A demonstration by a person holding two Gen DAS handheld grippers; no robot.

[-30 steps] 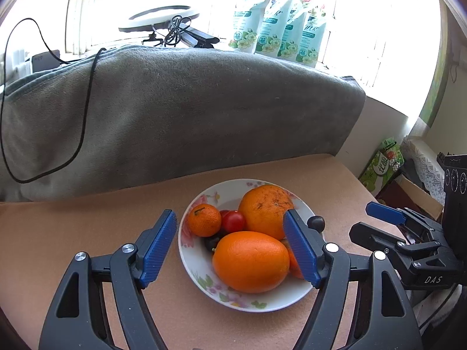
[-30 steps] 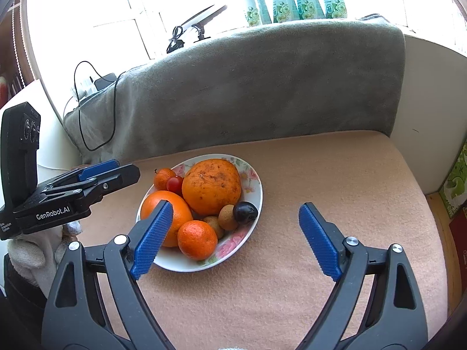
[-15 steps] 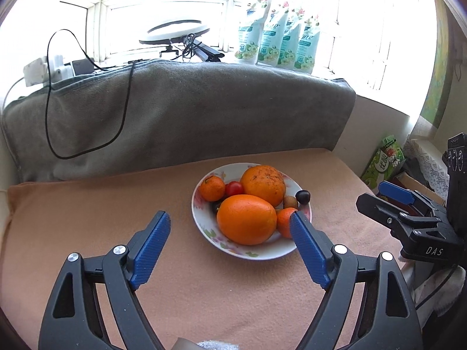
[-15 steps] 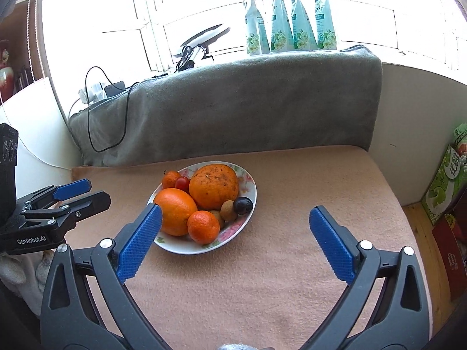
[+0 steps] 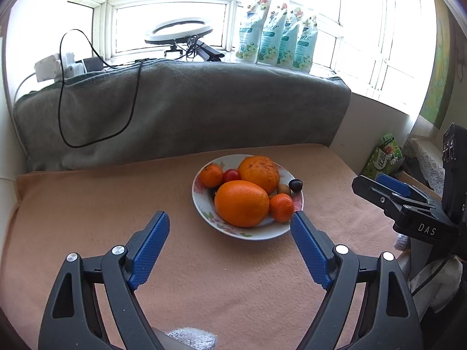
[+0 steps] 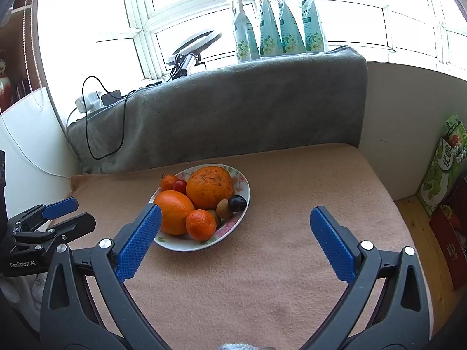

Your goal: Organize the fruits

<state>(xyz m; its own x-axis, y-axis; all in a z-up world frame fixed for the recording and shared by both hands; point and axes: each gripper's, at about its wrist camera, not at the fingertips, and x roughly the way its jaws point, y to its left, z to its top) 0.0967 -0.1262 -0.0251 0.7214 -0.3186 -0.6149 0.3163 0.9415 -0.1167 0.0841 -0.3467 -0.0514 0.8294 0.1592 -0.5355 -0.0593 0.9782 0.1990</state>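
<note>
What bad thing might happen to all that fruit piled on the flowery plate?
1. The dark plum sits right at the rim of the plate, beside the brown kiwi. A bump might roll it onto the peach blanket.
2. The big oranges lean on the small mandarin and cherry tomato; lifting one may shift the pile.
3. Both grippers are open and near each other, so they might collide reaching in together.
</note>
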